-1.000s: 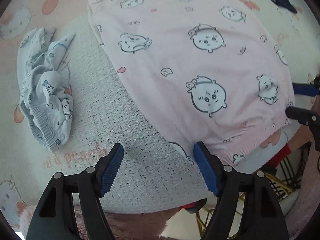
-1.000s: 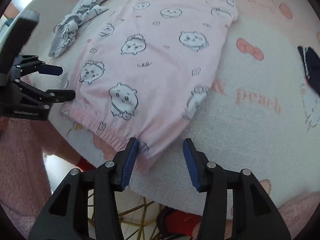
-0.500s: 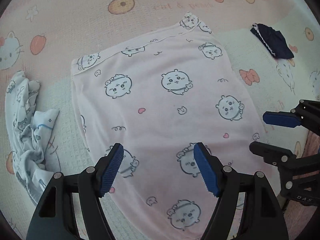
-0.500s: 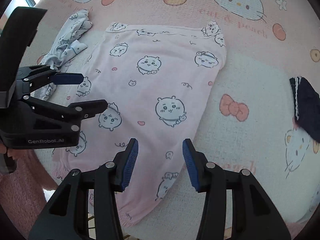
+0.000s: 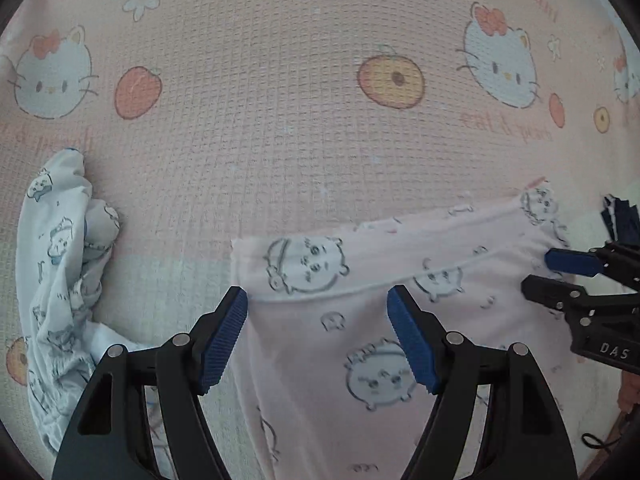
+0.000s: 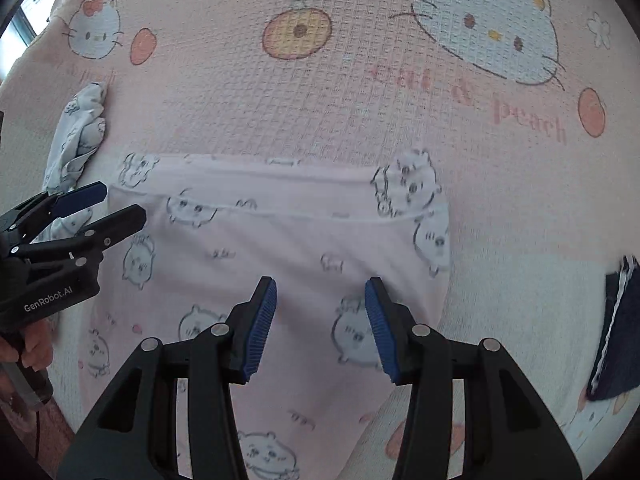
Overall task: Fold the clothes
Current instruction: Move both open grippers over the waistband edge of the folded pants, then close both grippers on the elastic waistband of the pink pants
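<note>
Grippers, left (image 5: 318, 336) & right (image 6: 320, 328), hover wide apart & empty over flat pink garment (image 6: 280, 248), prob. lining up for far hem; next needs clean nip w/ both.

Navy garment (image 6: 616, 332) cut off rightward

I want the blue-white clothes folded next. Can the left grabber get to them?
Probably yes. The left gripper is open and empty, and the crumpled pale blue garment lies just to its left on the blanket, with nothing between.
</note>
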Action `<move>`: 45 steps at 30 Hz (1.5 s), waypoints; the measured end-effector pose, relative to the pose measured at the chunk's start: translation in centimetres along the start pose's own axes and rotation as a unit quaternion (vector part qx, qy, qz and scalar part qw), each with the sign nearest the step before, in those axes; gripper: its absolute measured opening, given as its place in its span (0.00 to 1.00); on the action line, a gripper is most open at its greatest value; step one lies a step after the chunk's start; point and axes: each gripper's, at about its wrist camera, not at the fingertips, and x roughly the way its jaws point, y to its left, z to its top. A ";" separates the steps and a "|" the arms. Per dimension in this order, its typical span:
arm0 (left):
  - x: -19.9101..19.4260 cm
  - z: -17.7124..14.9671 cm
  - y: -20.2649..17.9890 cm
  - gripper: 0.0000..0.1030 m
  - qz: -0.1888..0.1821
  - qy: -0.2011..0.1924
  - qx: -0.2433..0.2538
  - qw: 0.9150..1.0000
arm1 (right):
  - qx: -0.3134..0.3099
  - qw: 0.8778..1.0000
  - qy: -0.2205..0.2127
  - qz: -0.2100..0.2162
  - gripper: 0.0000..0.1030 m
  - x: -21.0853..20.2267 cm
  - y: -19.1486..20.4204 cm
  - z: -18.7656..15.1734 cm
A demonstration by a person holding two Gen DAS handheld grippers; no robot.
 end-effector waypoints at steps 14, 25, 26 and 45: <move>1.2 2.4 3.6 0.73 0.000 -0.004 -0.026 1.000 | 0.010 0.999 -0.034 -0.009 0.45 -0.3 -1.3 3.7; -4.8 -8.3 -3.4 0.73 -0.083 0.092 0.086 0.989 | -0.036 0.999 0.013 0.017 0.45 -4.1 4.3 -7.0; -5.0 -9.7 -4.5 0.73 -0.077 0.099 0.103 0.987 | -0.032 0.999 0.022 0.019 0.45 -3.7 4.8 -8.6; -13.3 -25.1 0.6 0.74 0.022 0.175 0.005 0.984 | -0.005 1.000 0.026 -0.003 0.45 -7.5 7.0 -22.1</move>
